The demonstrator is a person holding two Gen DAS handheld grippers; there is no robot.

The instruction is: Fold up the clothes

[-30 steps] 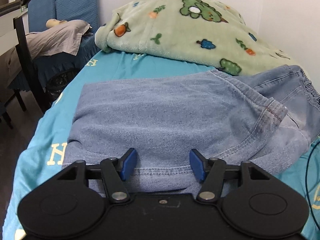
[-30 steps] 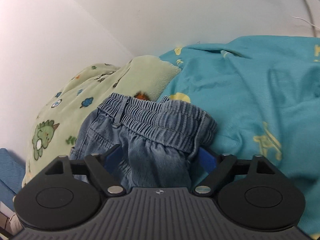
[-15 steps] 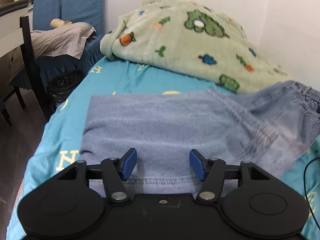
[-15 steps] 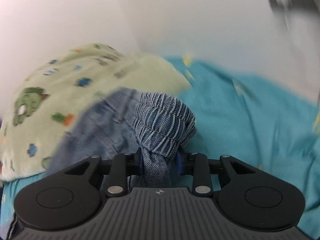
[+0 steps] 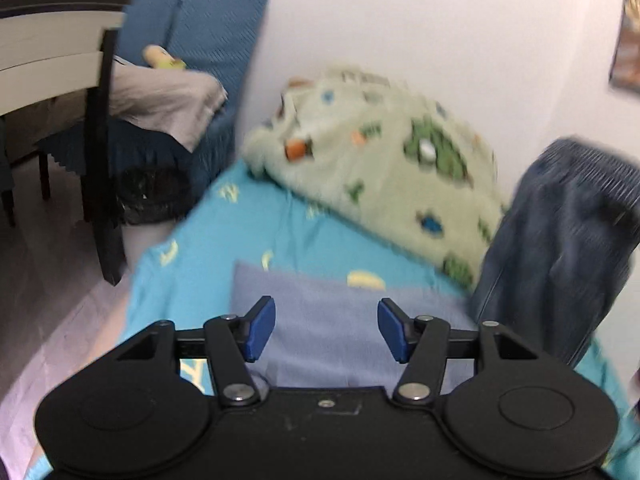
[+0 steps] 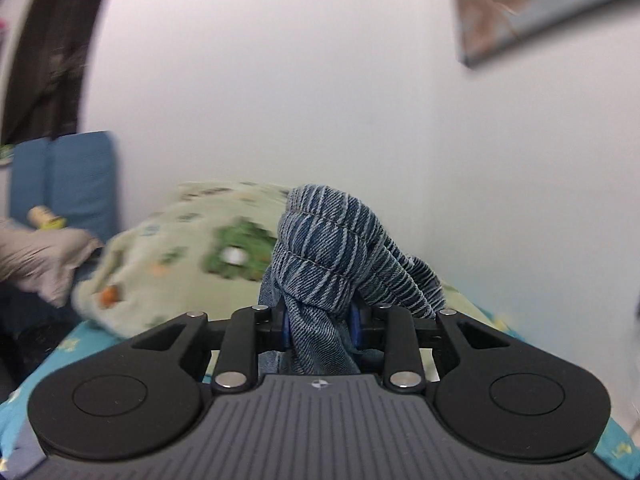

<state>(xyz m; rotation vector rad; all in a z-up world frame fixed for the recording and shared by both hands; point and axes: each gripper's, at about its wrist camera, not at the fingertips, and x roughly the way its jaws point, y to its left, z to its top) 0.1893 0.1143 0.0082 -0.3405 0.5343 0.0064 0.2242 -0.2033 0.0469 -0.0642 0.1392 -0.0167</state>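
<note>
The blue denim jeans [image 5: 328, 316] lie partly on the teal bed sheet [image 5: 256, 224]. Their waistband end [image 5: 568, 248] is lifted high at the right of the left wrist view. My right gripper [image 6: 320, 322] is shut on the bunched elastic waistband [image 6: 328, 248] and holds it in the air. My left gripper [image 5: 326, 330] is open and empty, its blue pads [image 5: 262, 328] above the flat leg part of the jeans.
A green fleece blanket with dinosaur prints [image 5: 384, 176] is heaped against the white wall at the head of the bed. A blue chair with grey cloth [image 5: 168, 100] and a dark table leg [image 5: 102, 184] stand left of the bed. A picture [image 6: 532, 8] hangs on the wall.
My right gripper closed on the waistband and lifted it well above the bed. My left gripper rose and pulled back, still open, so the view now shows more of the room.
</note>
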